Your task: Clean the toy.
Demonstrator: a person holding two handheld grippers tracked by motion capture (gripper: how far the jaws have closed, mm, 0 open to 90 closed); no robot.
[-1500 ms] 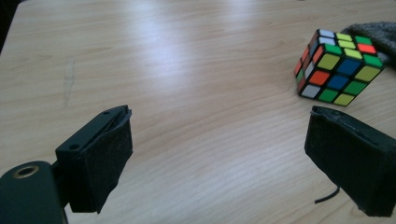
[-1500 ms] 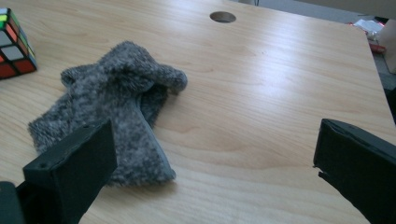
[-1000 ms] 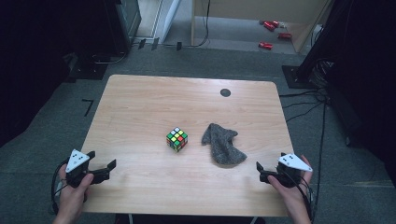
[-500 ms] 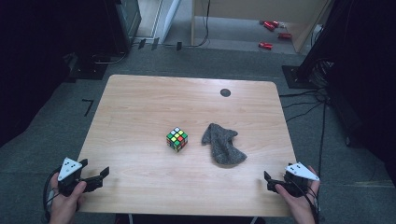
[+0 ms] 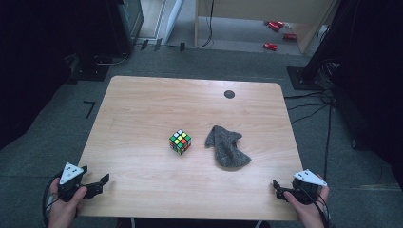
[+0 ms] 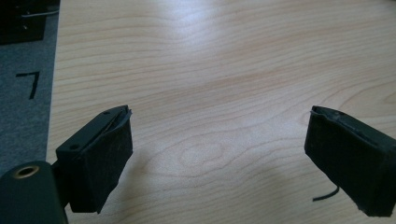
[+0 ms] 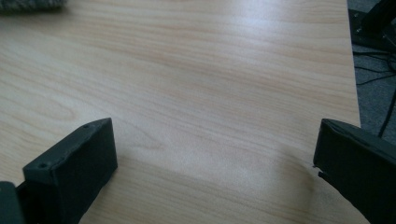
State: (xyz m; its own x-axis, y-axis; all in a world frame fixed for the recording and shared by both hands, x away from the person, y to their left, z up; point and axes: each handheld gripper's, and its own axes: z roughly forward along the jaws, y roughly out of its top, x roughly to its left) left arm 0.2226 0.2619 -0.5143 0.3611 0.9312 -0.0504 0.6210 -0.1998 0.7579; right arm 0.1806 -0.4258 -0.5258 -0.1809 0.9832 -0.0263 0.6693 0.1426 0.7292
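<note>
A multicoloured puzzle cube (image 5: pixel 180 141) sits near the middle of the wooden table (image 5: pixel 142 109). A crumpled grey cloth (image 5: pixel 225 146) lies just to its right, apart from it. My left gripper (image 5: pixel 95 175) is at the table's near left corner, open, with bare wood between its black jaws (image 6: pixel 222 114). At the near right corner my right gripper (image 5: pixel 278 189) is open too, its jaws wide apart over bare wood (image 7: pixel 217 123). The cloth's edge (image 7: pixel 32 4) shows at the top left of the right gripper view. A hand holds each gripper.
A small black round mark (image 5: pixel 229 94) is on the table's far right part. Grey carpet surrounds the table, with a black angle mark (image 5: pixel 89 108) on the left, cables (image 5: pixel 328 104) on the right and red objects (image 5: pixel 273 26) far back.
Both grippers have drawn back toward the near edge and slightly outward to the corners. Cube and cloth have not moved.
</note>
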